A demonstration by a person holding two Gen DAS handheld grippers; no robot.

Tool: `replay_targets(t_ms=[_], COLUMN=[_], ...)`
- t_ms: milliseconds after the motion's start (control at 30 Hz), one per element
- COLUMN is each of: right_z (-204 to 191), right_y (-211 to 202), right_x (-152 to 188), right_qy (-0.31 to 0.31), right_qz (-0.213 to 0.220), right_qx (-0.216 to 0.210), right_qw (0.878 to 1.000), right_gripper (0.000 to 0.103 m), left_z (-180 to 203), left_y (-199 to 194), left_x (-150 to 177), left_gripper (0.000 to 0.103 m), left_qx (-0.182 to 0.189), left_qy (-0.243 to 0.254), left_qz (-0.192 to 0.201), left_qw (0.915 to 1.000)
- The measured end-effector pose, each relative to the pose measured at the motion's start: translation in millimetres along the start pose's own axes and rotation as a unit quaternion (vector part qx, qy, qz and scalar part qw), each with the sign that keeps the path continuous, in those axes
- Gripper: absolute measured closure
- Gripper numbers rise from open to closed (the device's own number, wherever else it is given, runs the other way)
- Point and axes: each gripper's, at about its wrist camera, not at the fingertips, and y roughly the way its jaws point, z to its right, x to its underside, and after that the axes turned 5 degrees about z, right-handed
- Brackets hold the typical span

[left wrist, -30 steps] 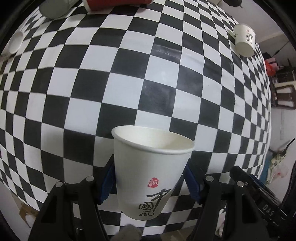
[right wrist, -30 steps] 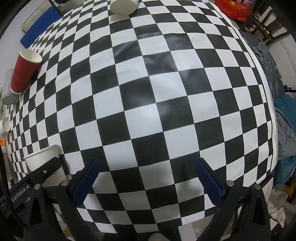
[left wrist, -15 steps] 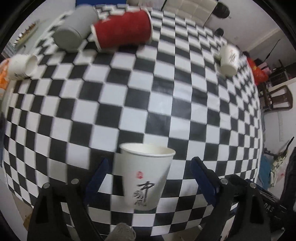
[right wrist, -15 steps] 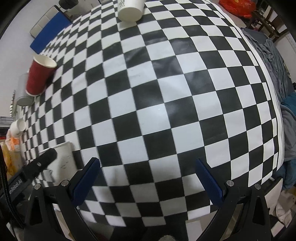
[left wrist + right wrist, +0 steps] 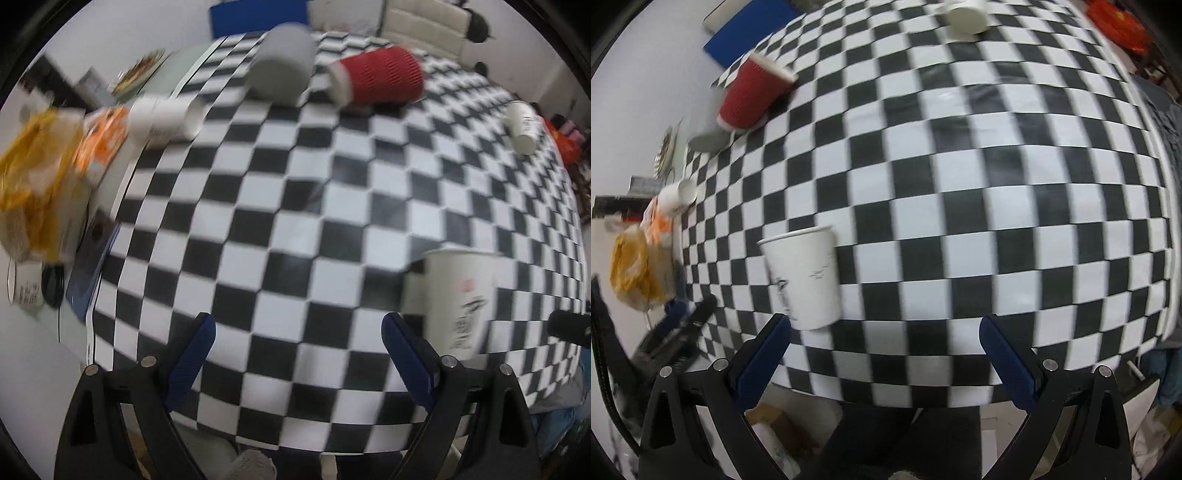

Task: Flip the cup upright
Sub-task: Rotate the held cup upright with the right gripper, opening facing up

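Observation:
A white paper cup with black calligraphy (image 5: 460, 299) stands upright near the front edge of the checkered table (image 5: 295, 206). It also shows in the right wrist view (image 5: 803, 277). My left gripper (image 5: 295, 354) is open and empty, pulled back to the left of the cup. My right gripper (image 5: 884, 350) is open and empty at the table's front edge, to the right of the cup. Both views are motion-blurred.
A red ribbed cup (image 5: 376, 79), a grey cup (image 5: 282, 72) and a white cup (image 5: 164, 120) lie on their sides at the back left. Another white cup (image 5: 522, 127) lies at the far right. Yellow and orange bags (image 5: 40, 177) sit off the table's left edge.
My left gripper opened, let go of the upright cup and pulled back to the left. My right gripper also drew back; the cup stays standing.

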Motion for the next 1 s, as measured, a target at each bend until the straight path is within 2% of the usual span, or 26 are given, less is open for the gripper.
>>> replay_targets(t_ms=[167, 433, 467, 500, 567, 600, 733, 833, 1000], right_z=[-24.5, -49.8, -50.0, -51.1, -53.4, -54.6, -58.3, -53.3, -46.0], right_y=[37.7, 96.5, 102.1, 105.9, 113.3, 115.6, 107.5, 87.5, 59.2], right_x=[-11.7, -26.2, -25.9, -25.9, -24.3, -23.5, -23.3, -28.5, -48.1], right_qy=[-0.003, -0.013, -0.013, -0.014, -0.019, -0.019, -0.026, -0.024, -0.035], right_qz=[-0.042, -0.1, -0.109, -0.114, -0.124, -0.126, -0.095, -0.043, 0.074], right_qx=[-0.027, -0.032, -0.036, -0.037, -0.04, -0.041, -0.045, -0.054, -0.026], right_qw=[0.999, 0.994, 0.993, 0.993, 0.991, 0.991, 0.994, 0.997, 0.996], right_gripper=[0.011, 0.012, 0.015, 0.025, 0.036, 0.038, 0.038, 0.038, 0.038], left_z=[-11.6, -12.5, -13.4, -13.9, -11.5, -11.4, -7.3, -9.2, -1.1], left_y=[27.2, 53.8, 55.2, 55.8, 58.1, 58.5, 61.2, 58.2, 70.0], left_x=[5.0, -6.8, -8.6, -9.9, -16.9, -18.0, -29.4, -41.1, -66.7], left_gripper=[0.011, 0.011, 0.011, 0.011, 0.011, 0.011, 0.011, 0.011, 0.011], left_qx=[-0.011, -0.015, -0.014, -0.015, -0.016, -0.017, -0.011, -0.005, 0.013], left_qy=[-0.011, -0.008, -0.01, -0.01, -0.007, -0.006, -0.004, -0.003, -0.009], left_qz=[-0.031, -0.038, -0.038, -0.037, -0.036, -0.035, -0.035, -0.031, -0.03], left_qw=[0.9994, 0.9991, 0.9991, 0.9992, 0.9992, 0.9992, 0.9993, 0.9995, 0.9994])
